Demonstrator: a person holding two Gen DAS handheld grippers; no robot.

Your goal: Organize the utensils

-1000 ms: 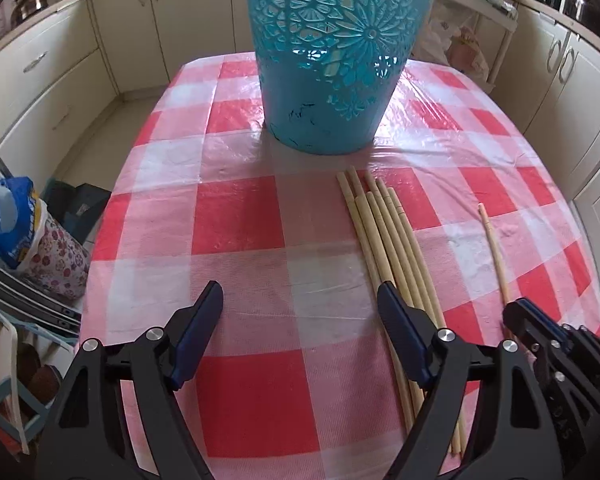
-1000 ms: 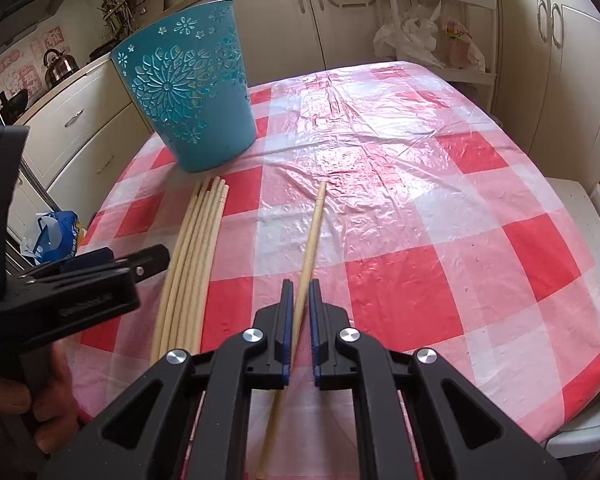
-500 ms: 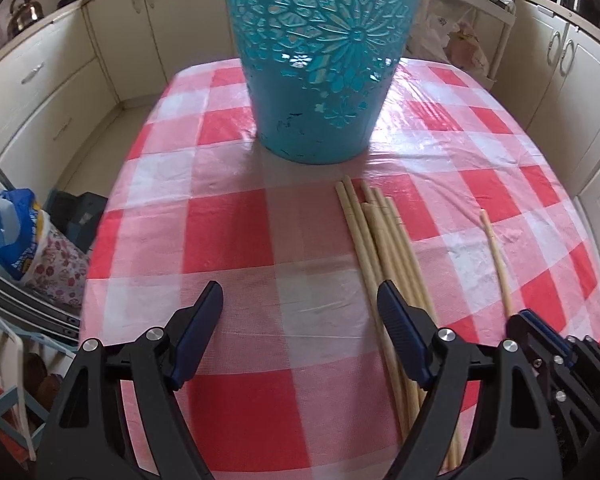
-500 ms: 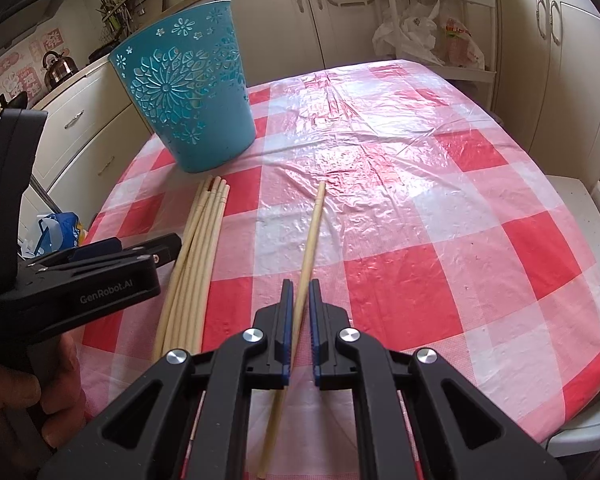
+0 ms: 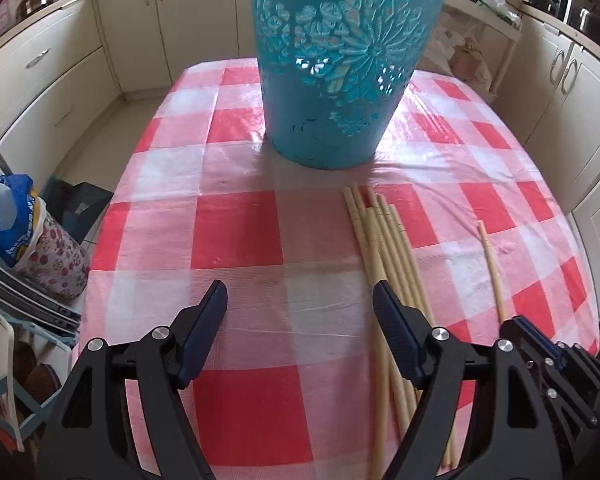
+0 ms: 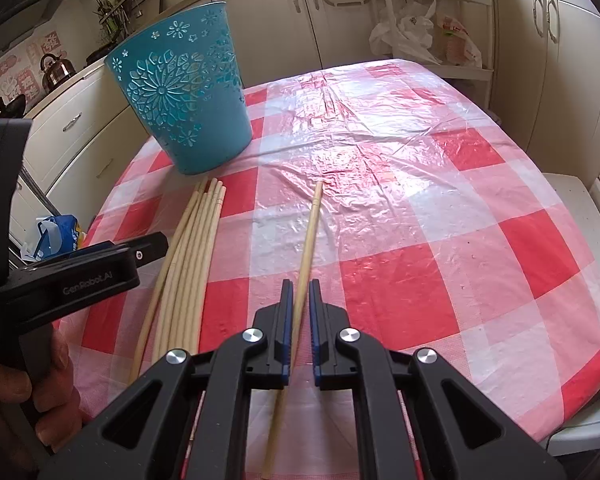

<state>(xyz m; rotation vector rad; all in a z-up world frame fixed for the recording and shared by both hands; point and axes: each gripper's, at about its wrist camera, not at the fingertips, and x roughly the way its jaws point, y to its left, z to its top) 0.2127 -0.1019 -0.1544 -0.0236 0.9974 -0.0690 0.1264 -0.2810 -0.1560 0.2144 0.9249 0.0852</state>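
A bundle of several pale wooden chopsticks [image 5: 380, 240] lies on the red-and-white checked tablecloth [image 5: 236, 224], in front of a teal cut-out bucket [image 5: 340, 60]. My left gripper [image 5: 299, 288] hovers low just left of the bundle. Its jaws are closing with only cloth between them, and its right finger overlaps the bundle's edge. A single chopstick [image 6: 310, 232] lies apart to the right, and my right gripper [image 6: 299, 284] is shut on it near its lower half. The right wrist view also shows the bundle [image 6: 196, 248], the bucket [image 6: 188, 92] and the left gripper [image 6: 140, 252].
A hand [image 6: 40, 392] holds the left gripper's handle. Bags [image 5: 20, 232] sit on the floor off the table's left edge. Cream cabinets ring the table, with a kettle [image 6: 56, 70] on the counter and a shelf rack with plastic bags [image 6: 420, 32] behind.
The left gripper has edged a little toward the bucket and its jaws have narrowed slightly. The right gripper and its chopstick have not moved.
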